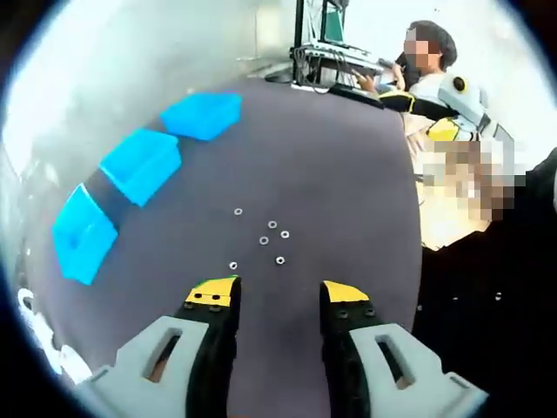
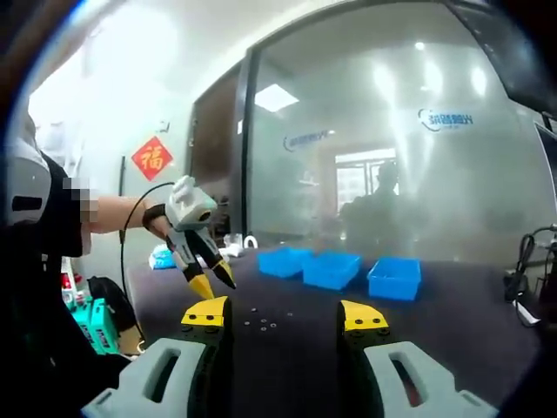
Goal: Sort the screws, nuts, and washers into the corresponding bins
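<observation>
Washers [image 1: 265, 240], small bright metal rings, scattered loose on dark matte table [image 1: 348, 174] just ahead of left gripper [image 1: 278, 296], jaws apart and empty. Best lowered straight over one ring, closing slowly so thin metal does not skid. Farther off, three blue plastic bins [image 1: 139, 161] in a row. Right gripper [image 2: 285, 315] likewise spread, holding nothing, raised well back.

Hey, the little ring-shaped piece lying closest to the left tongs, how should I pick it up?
Come straight down from above with the left tongs and pinch the nearest ring across its outer rim. It lies flat on the dark table, apart from the others.
</observation>
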{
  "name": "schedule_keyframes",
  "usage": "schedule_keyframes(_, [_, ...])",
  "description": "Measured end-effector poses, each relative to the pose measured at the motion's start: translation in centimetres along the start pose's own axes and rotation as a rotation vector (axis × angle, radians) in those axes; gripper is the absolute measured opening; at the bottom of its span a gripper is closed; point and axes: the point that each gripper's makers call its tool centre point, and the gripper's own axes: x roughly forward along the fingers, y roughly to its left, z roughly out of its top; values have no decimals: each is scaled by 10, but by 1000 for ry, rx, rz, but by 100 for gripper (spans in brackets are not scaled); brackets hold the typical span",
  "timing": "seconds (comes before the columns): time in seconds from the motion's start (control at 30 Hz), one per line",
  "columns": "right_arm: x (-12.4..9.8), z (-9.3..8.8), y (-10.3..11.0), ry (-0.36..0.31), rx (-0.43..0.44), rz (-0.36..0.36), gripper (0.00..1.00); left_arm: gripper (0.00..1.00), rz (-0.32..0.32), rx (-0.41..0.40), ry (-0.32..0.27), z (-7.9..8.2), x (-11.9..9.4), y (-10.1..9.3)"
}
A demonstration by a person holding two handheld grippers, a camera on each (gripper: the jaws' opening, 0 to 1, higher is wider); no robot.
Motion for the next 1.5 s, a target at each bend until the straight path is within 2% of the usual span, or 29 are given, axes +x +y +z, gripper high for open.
schedule_keyframes(0.23, [1, 0, -2, -4, 3, -3, 43, 36, -11, 5, 22, -1, 3, -2])
schedule_keyframes(0.37, [1, 0, -1, -5, 5, -1, 43, 36, -25, 36, 74, 1, 10, -4])
schedule_keyframes(0.47, [1, -1, -1, -6, 8, -1, 43, 33, -29, 42, 98, 4, 22, -2])
schedule_keyframes(0.6, [0, -1, -2, -7, 10, -4, 43, 32, -42, 61, 163, -3, 34, -2])
schedule_keyframes(0.83, [-2, -3, -6, -8, 16, -12, 43, 28, -58, 62, 204, -5, 52, 0])
schedule_keyframes(1.03, [-3, -5, -9, -8, 21, -17, 43, 24, -53, 52, 219, -6, 59, 6])
schedule_keyframes(1.23, [-2, -6, -9, -7, 26, -15, 43, 21, -46, 5, 218, -6, 65, 11])
schedule_keyframes(1.5, [-2, -9, -12, -2, 29, -19, 43, 17, -38, 1, 221, -6, 68, 13])
